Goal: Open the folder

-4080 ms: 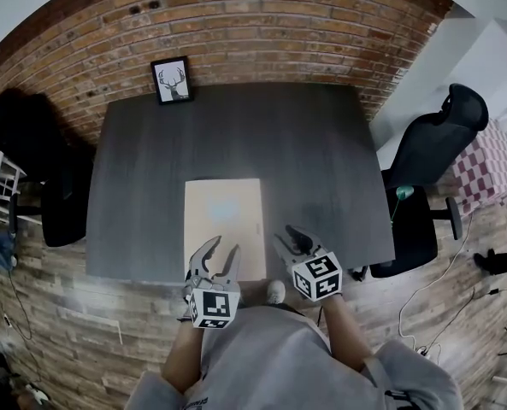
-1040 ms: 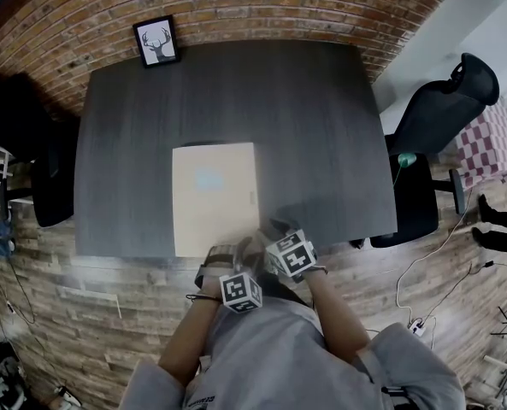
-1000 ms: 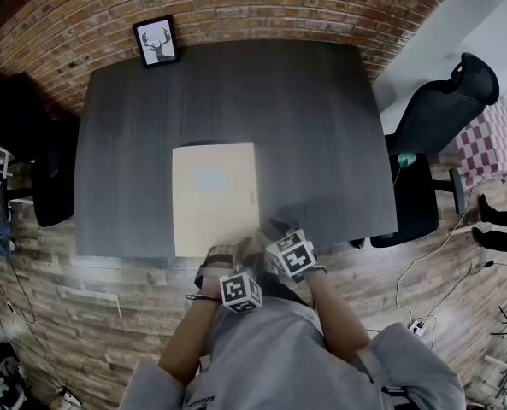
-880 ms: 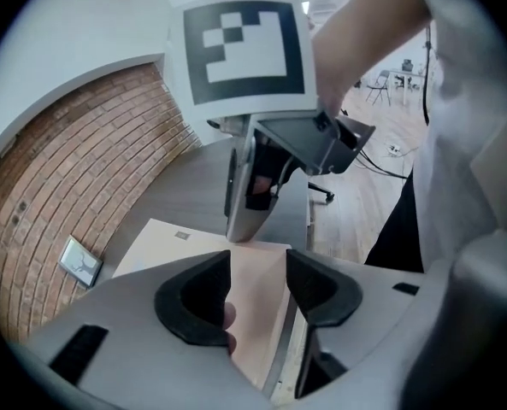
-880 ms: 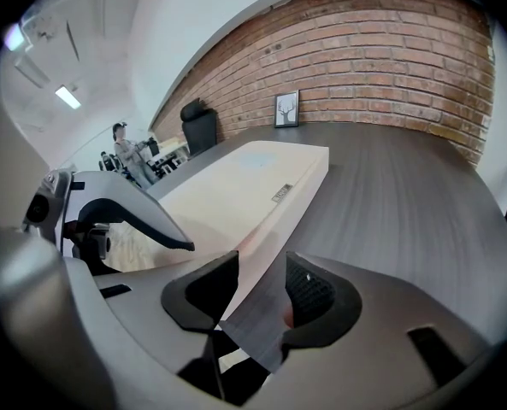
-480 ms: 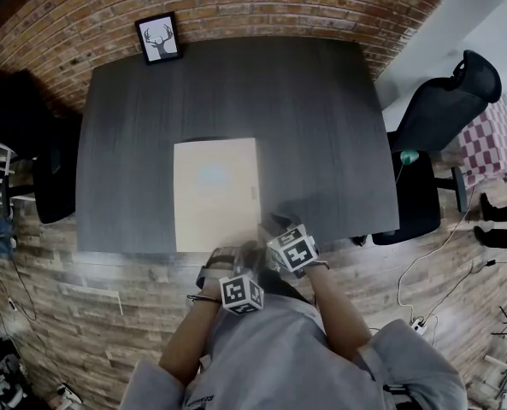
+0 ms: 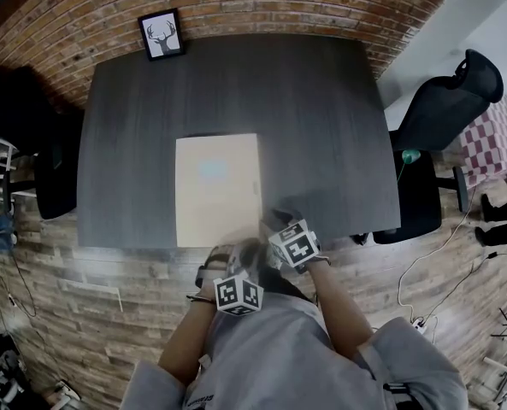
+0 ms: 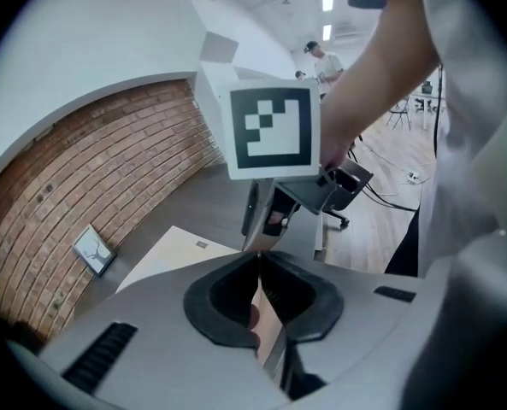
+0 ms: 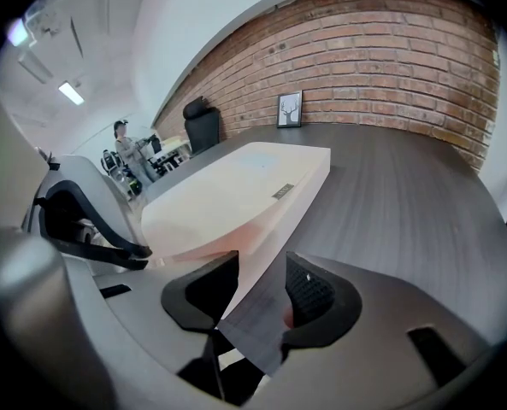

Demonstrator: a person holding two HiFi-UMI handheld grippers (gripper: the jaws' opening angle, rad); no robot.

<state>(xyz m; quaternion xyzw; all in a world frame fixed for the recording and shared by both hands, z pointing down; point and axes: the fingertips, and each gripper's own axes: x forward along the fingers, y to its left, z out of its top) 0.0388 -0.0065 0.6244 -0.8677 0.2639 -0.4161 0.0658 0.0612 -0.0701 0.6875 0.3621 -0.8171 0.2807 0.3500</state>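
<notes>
The folder [image 7: 217, 190] lies on the dark worktop [image 7: 321, 126]. Its near edge is right at the worktop's near edge, and both tools are at its near right corner.

The left hand-held gripper [image 8: 259, 259] has just been closing. Its jaws are now pinched tight on a thin tan sheet, which I think is the folder's cover [image 9: 227, 203]. The right hand-held gripper [image 9: 262, 284] has its jaws apart. The folder's corner sits between them, but the pads do not seem to squeeze it.

What could go wrong:
- The cover is thin and smooth. A fast pull could make it slip out of the left jaws.
- Nothing seems to press the bottom part down. The whole folder could come up with the cover, or slide off the near edge.
- The left jaws may have pinched more than one sheet. I cannot tell.

The head view shows where the folder lies on the worktop, with a deer picture [image 7: 161, 34] at the far edge. But the tools are blurry there, and the jaws do not show. The left gripper view shows the shut jaws with the sheet seen edge-on. Only the right gripper view shows the cover bowed up at the near corner, and its own open jaws around that corner.
</notes>
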